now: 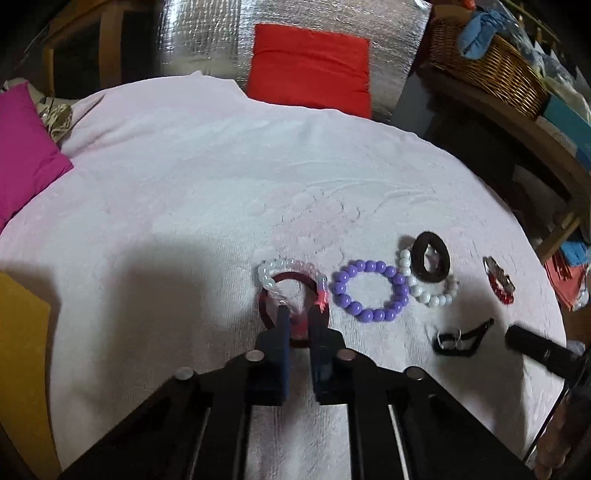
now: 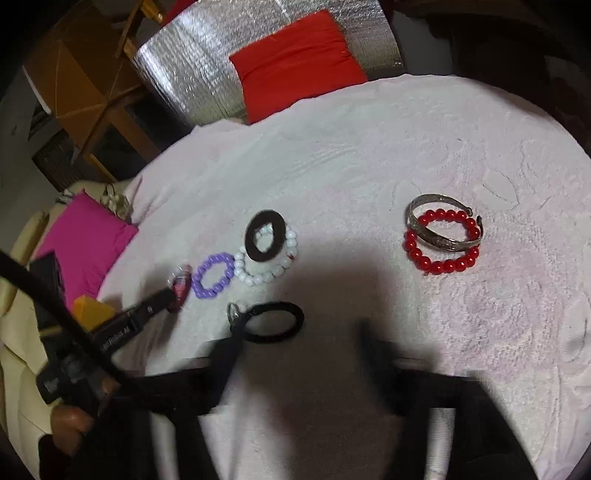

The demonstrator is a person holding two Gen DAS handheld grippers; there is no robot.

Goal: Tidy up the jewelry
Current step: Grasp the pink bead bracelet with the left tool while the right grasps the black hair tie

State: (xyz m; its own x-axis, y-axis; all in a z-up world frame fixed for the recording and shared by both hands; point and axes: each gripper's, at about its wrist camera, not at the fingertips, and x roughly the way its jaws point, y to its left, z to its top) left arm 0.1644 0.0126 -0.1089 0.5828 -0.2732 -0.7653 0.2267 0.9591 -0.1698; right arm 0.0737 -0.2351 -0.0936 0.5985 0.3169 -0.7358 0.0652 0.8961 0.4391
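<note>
On the white towel lies a row of jewelry. My left gripper is shut on a clear and pink bead bracelet that rests over a dark red bangle. To its right lie a purple bead bracelet, a white bead bracelet with a dark brown ring on it, and a black hair tie. My right gripper is open just behind the black hair tie. A red bead bracelet with a silver bangle lies to the right.
A red cushion and silver foil mat lie beyond the towel. A magenta cushion is at the left, a yellow item nearer. A wicker basket stands on a wooden shelf at the right.
</note>
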